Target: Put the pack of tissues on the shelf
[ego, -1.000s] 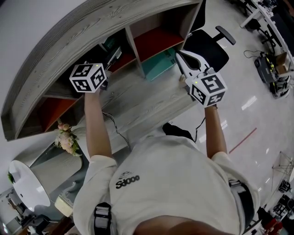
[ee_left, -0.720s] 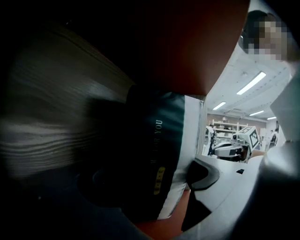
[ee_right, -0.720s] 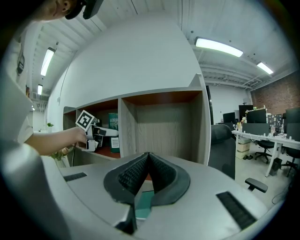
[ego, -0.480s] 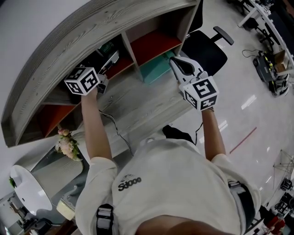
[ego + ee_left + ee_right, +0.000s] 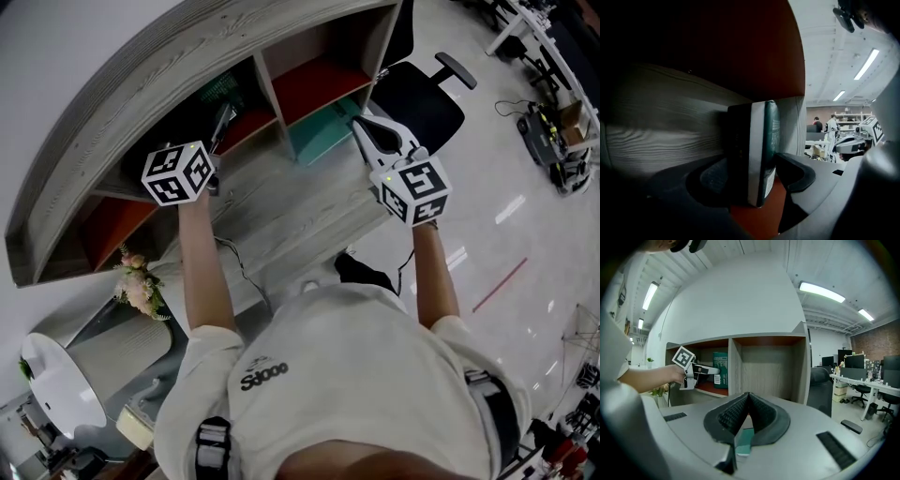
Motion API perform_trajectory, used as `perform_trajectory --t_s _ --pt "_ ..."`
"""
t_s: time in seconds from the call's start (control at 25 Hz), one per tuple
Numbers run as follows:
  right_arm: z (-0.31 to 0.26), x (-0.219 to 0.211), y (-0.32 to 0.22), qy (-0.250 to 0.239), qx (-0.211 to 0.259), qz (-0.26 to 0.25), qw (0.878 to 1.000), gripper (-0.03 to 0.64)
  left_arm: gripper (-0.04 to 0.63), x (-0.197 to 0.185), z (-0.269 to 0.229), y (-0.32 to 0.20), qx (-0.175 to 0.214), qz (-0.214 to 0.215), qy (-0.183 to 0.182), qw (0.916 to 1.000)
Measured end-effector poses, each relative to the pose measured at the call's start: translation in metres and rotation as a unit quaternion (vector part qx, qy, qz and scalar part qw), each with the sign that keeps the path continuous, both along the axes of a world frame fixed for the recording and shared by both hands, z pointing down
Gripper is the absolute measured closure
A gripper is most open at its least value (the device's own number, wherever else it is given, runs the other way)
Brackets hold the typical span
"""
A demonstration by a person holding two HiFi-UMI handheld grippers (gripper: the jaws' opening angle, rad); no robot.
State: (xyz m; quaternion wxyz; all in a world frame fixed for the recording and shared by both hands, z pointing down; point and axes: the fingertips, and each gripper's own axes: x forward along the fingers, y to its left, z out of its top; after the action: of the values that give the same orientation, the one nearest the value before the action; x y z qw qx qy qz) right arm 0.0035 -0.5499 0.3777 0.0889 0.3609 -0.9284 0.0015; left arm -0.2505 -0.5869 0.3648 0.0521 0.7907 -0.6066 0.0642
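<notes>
The green pack of tissues (image 5: 763, 150) stands upright on the red floor of the shelf's (image 5: 141, 89) left compartment, also seen in the head view (image 5: 221, 90) and the right gripper view (image 5: 720, 369). My left gripper (image 5: 750, 177) reaches into that compartment with its jaws either side of the pack; they are closing but do not press on it. From outside, the left gripper (image 5: 705, 369) sits level with the pack. My right gripper (image 5: 746, 399) is shut with nothing in it, held off the shelf's right compartment (image 5: 364, 127).
A teal box (image 5: 323, 131) sits on the wooden desk (image 5: 281, 211) under the right compartment. A black office chair (image 5: 427, 94) stands to the right, and pink flowers (image 5: 139, 281) at the left. Desks and people fill the room behind.
The left gripper has drawn back a little from the compartment, and more of the green pack shows standing alone inside. The right gripper has barely moved.
</notes>
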Motion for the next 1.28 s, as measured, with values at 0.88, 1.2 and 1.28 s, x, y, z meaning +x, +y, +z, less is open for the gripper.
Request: perform_trajectory --t_s 0.88,1.2,1.28 --pt "-0.023 0.017 0.051 0.023 0.028 0.046 0.998 0.611 0.294 0.004 0.005 0.045 0.007 0.006 -0.013 0.9999" --pt "-0.040 -0.013 0.112 0.035 0.055 0.026 0.998 0.611 0.339 0.014 0.005 0.144 0.006 0.029 -0.066 0.9974" --pt "-0.041 -0.022 0.127 0.041 0.065 0.021 0.997 0.611 0.363 0.013 0.011 0.169 0.002 0.035 -0.072 0.9968"
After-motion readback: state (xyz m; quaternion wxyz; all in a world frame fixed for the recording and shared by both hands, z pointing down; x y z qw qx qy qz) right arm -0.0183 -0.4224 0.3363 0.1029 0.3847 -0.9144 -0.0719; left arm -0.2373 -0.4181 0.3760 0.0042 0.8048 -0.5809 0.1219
